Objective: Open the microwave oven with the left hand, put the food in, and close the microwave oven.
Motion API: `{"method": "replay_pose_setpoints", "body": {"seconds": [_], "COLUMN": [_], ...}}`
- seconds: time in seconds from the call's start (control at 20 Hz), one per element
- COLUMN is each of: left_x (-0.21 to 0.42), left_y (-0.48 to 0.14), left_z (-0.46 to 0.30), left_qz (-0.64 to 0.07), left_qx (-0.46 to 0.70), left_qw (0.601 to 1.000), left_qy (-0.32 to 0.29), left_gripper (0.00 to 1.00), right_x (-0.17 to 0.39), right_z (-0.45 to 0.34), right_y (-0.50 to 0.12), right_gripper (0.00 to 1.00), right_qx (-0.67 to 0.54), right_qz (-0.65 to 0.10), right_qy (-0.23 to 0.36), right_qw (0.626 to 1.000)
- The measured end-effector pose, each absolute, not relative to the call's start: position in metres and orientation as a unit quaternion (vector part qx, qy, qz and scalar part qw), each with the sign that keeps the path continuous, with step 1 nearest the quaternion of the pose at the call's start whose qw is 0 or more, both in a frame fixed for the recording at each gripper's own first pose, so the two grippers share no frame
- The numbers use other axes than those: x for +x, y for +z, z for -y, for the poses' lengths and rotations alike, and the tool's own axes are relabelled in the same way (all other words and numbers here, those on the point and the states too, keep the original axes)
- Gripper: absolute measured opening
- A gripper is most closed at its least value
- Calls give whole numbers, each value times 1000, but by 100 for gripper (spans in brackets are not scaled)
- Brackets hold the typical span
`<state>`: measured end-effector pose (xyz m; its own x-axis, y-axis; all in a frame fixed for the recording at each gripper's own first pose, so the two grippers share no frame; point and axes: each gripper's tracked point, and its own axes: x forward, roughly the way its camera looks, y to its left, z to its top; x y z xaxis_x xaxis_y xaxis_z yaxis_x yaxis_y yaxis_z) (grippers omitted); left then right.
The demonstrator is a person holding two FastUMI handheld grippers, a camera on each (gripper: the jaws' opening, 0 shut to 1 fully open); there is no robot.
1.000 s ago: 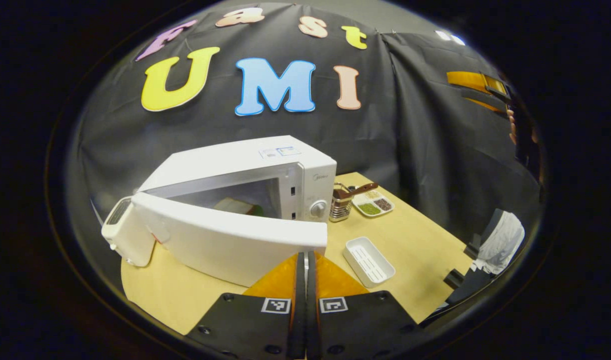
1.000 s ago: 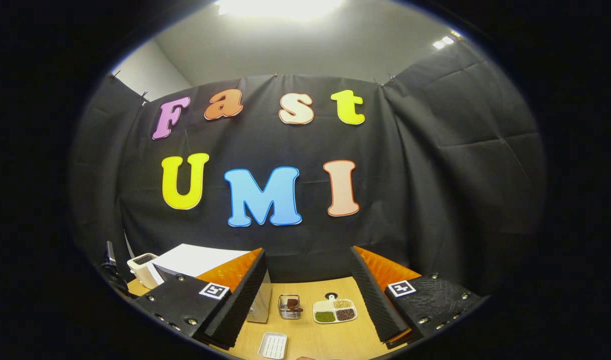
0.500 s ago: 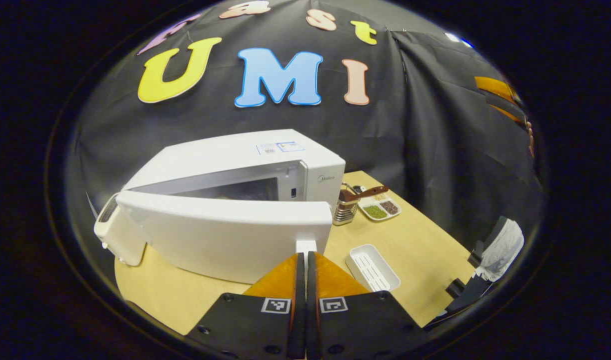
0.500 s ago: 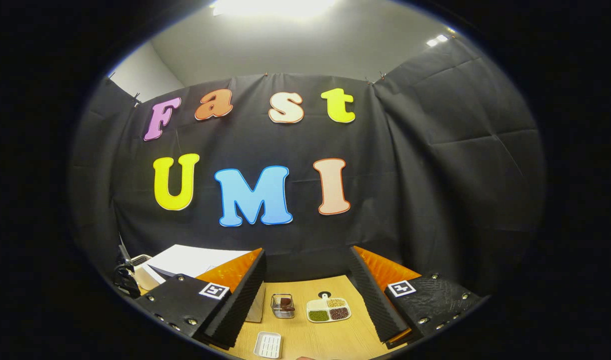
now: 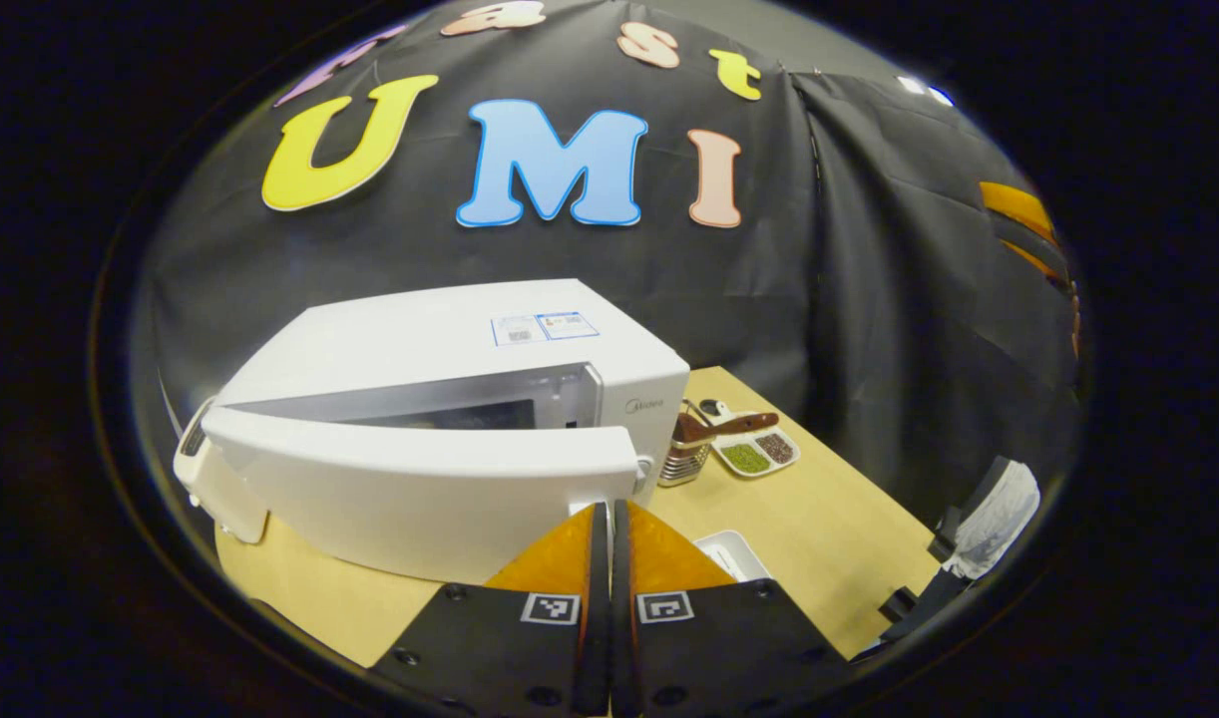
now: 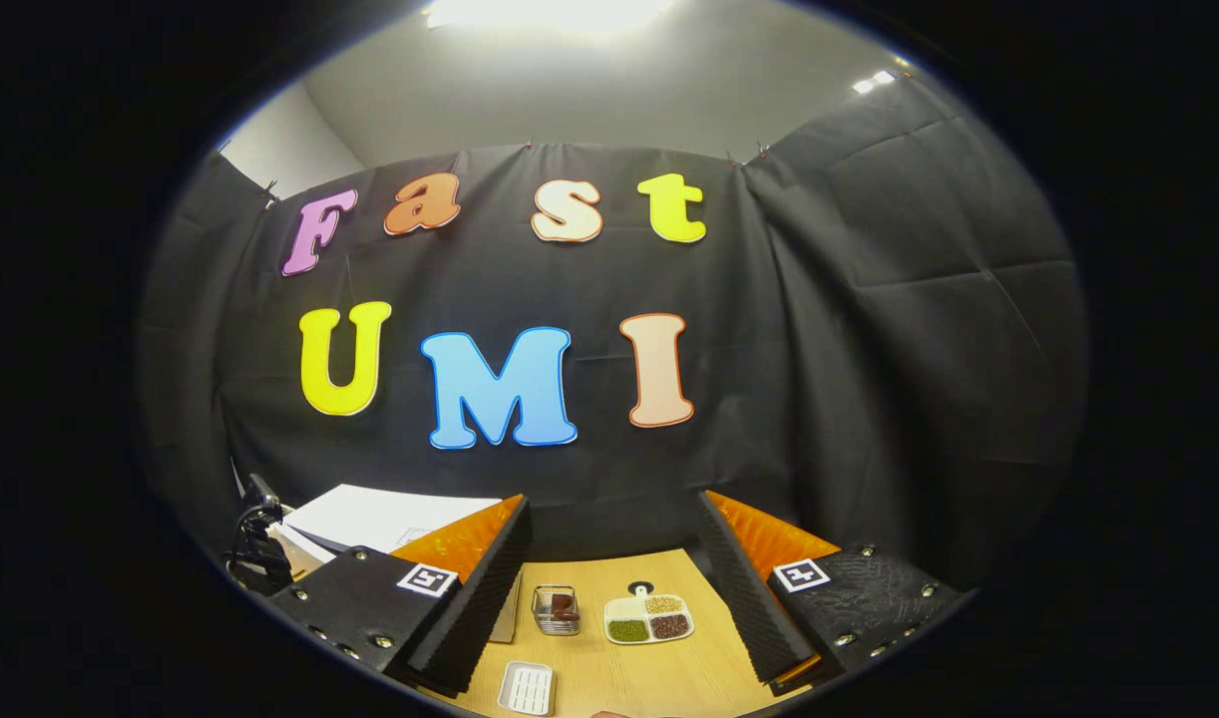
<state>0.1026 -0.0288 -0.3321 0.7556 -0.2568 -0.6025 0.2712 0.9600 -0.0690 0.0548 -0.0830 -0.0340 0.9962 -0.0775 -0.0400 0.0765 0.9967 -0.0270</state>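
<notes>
On the worktop (image 5: 829,519) sits the white microwave (image 5: 450,339), its door (image 5: 420,489) swung most of the way toward the body, a narrow wedge of dark cavity open along the top edge. Left gripper (image 5: 606,519) comes in from 6 o'clock of the left gripper view, fingers pinched flat together with nothing between them, tips right at the door's free end near its lower corner; whether they actually touch the door, I cannot tell. Food inside the oven is too dim to make out through that slit. Off at 3 o'clock from the microwave stands a small metal basket (image 5: 683,457), and just beyond it a divided dish (image 5: 754,449) with green and dark fillings. A white tray (image 5: 734,554) lies near the gripper at its 2 o'clock, partly hidden by the finger. Over in the right gripper view, the right gripper (image 6: 614,538) is held high with its jaws spread wide and empty, framing the basket (image 6: 557,609), the dish (image 6: 648,618) and the tray (image 6: 526,687) on the worktop (image 6: 669,668) below. The microwave's top (image 6: 390,517) peeks out at 9 o'clock, behind the gripper's finger.
</notes>
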Motion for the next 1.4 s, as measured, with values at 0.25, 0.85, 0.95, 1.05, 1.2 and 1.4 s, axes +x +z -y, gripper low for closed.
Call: {"method": "replay_pose_setpoints", "body": {"seconds": [0.25, 0.85, 0.95, 1.05, 1.2, 1.4], "left_x": [119, 154, 159, 164, 173, 176], "left_y": [-330, -336, -337, -338, -338, -338], "left_z": [28, 29, 29, 29, 28, 27], "left_qz": [-317, -319, -319, -319, -319, -317], "left_qx": [8, -3, -2, -3, -9, -10], "left_qw": [939, 941, 941, 941, 942, 942], "left_qy": [-131, -114, -113, -112, -106, -105], "left_gripper": [7, 7, 7, 7, 7, 7], "right_x": [56, 62, 64, 65, 68, 71], "right_z": [91, 90, 91, 92, 93, 95], "right_y": [-37, -41, -43, -43, -44, -44], "right_gripper": [99, 99, 99, 99, 99, 99], "right_qx": [-4, -6, -6, -6, -8, -7], "right_qz": [-25, -31, -33, -35, -36, -36], "right_qy": [-48, -48, -50, -52, -53, -56], "right_qw": [999, 998, 998, 998, 998, 998]}}
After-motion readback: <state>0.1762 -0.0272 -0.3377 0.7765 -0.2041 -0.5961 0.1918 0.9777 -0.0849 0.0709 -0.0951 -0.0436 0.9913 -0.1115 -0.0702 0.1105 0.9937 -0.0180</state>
